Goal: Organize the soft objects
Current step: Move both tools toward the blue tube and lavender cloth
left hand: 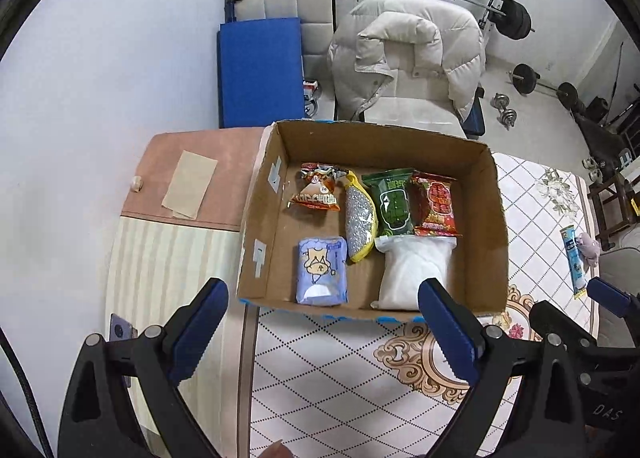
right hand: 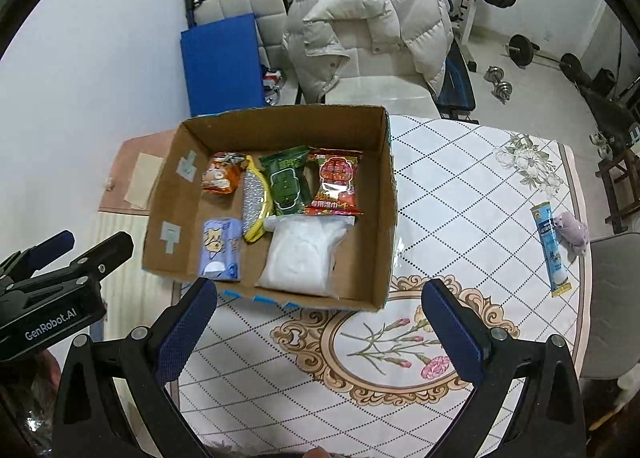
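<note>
A cardboard box (left hand: 492, 226) (right hand: 386, 194) on the table holds several soft packs: an orange snack pack (left hand: 317, 190), a yellow and silver pouch (left hand: 360, 218), a green pack (left hand: 394, 202), a red pack (left hand: 436, 204), a pale blue tissue pack (left hand: 322, 272) and a white bag (left hand: 412, 272) (right hand: 300, 258). A long blue sachet (right hand: 551, 248) and a small purple plush toy (right hand: 574, 232) lie on the table's right side, outside the box. My left gripper (left hand: 324, 322) is open and empty before the box's near wall. My right gripper (right hand: 320, 322) is open and empty above the tablecloth.
The table has a white diamond-pattern cloth with a floral medallion (right hand: 392, 350). A pink cabinet top (left hand: 192, 178) with a paper sheet stands left of the box. A chair with a white puffy jacket (left hand: 408, 54), a blue mat (left hand: 260, 70) and barbell weights stand behind.
</note>
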Available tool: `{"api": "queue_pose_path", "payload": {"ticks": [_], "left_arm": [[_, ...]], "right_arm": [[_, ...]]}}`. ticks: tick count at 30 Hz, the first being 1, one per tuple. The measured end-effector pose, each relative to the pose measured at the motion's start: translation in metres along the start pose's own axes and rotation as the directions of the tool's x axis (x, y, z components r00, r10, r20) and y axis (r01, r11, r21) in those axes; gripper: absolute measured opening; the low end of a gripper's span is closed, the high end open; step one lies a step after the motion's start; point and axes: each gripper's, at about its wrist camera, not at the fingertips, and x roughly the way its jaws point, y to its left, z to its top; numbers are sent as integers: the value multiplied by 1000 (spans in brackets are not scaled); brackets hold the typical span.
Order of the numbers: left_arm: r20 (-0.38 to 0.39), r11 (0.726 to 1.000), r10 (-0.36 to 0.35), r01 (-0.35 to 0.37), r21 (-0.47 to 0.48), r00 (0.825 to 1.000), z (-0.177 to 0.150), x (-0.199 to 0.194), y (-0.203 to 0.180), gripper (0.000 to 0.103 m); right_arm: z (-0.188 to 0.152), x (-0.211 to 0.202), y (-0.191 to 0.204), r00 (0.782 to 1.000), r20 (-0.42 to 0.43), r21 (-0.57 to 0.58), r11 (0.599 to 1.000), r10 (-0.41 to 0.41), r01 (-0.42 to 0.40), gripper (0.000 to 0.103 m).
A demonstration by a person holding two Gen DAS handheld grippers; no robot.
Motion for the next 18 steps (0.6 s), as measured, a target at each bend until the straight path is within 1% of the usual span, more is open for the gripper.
{"api": "queue_pose_path", "payload": {"ticks": [3,7,9,11,14,18], "left_arm": [[-1,1000,9,-9,1,1000,-7,-4,-3,97],[-14,1000,2,-2,-19,1000,-11,-4,-8,97],[-17,1000,-3,2,-25,1000,-11,-5,-15,97],[-25,1000,-7,7,-19,1000,-10,-5,-29,97],[-31,999,-31,32,27,999,-8,-3,-70,97],[-71,990,-97,104,99,993,-5,13,-147,97]], "right_arm": [[-8,-8,-2,1000,15,-1,1000,4,-4,103],[-11,-9,-10,999,6,14,999,32,-32,103],[-11,-9,-19,998,3,26,998,55,-55,103],[-11,-11,-36,997,1,54,995,78,-78,103],[-14,-15,-75,998,-2,107,992,62,-62,103],[-22,-16,-154,1000,-22,216,976,-4,9,103]]}}
